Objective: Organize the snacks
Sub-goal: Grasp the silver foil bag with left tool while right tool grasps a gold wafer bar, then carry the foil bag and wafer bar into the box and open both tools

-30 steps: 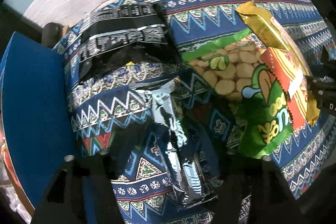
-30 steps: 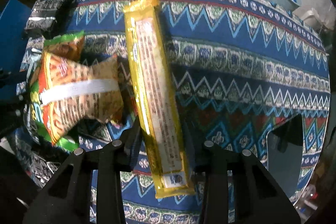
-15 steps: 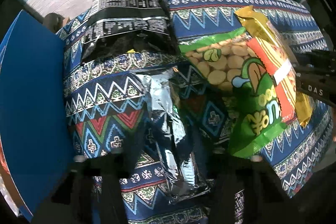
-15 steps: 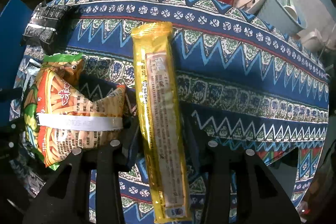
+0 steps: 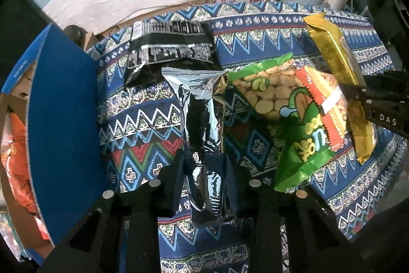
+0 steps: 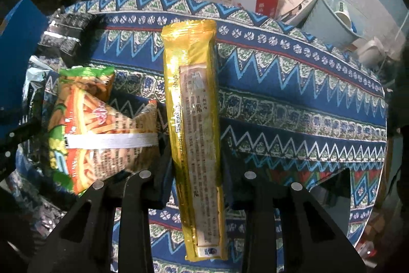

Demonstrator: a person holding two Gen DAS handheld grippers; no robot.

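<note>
While both grippers grasp a snack each, the table (image 6: 294, 104), draped in a blue zigzag-patterned cloth, carries the remaining packets. The left gripper (image 5: 204, 178) is clenched on a silver foil bag (image 5: 202, 124), whose long axis runs straight ahead between the fingers toward the table's far edge; its crimped top points away from the gripper. The right gripper (image 6: 196, 175) is clenched on a long gold biscuit packet (image 6: 194, 119), gripped in its lower half, with the long axis likewise in line with the fingers and the near end projecting back past the jaws. Whether either packet rests on the cloth or is lifted clear cannot be told.

A green peanut bag (image 5: 286, 119) lies between the two held packets, with an orange snack-stick pouch (image 6: 102, 129) overlapping its right side, just beside the gold packet. A black snack bag (image 5: 168, 53) lies at the far left corner. A blue carton (image 5: 64, 119) stands against the table's left edge, with orange packets visible inside.

The carton lies to the left of both grippers, so the left gripper is the nearer. Judged from the layout, depositing the foil bag calls for a leftward swing, and the gold packet must cross over the green and orange packets.
</note>
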